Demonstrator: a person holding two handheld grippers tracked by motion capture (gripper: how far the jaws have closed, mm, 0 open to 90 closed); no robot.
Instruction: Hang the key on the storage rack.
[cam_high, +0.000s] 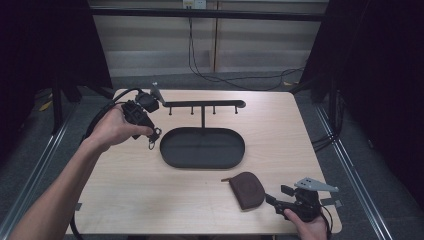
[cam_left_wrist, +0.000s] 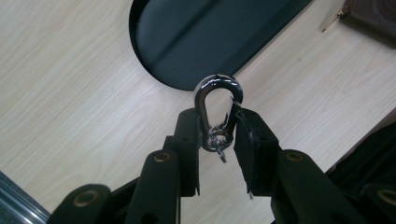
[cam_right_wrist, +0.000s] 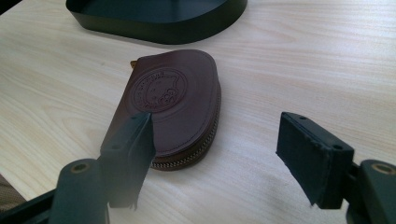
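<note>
Pouch emblem too blurred to read; tray cropped.

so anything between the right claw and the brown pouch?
Nothing visible. The right claw is open with the brown pouch just ahead on bare table. One finger already overlaps the pouch's near edge. The black tray sits beyond it. The left claw is far off, holding a carabiner.

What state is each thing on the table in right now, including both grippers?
Carabiner: clamped in the left gripper, lifted off the table.
Left gripper: shut on the carabiner.
Right gripper: open, holding nothing.
Brown leather pouch: zipped shut, lying flat.
Black oval tray: empty.
Hook rail: upright, nothing hanging on it.
</note>
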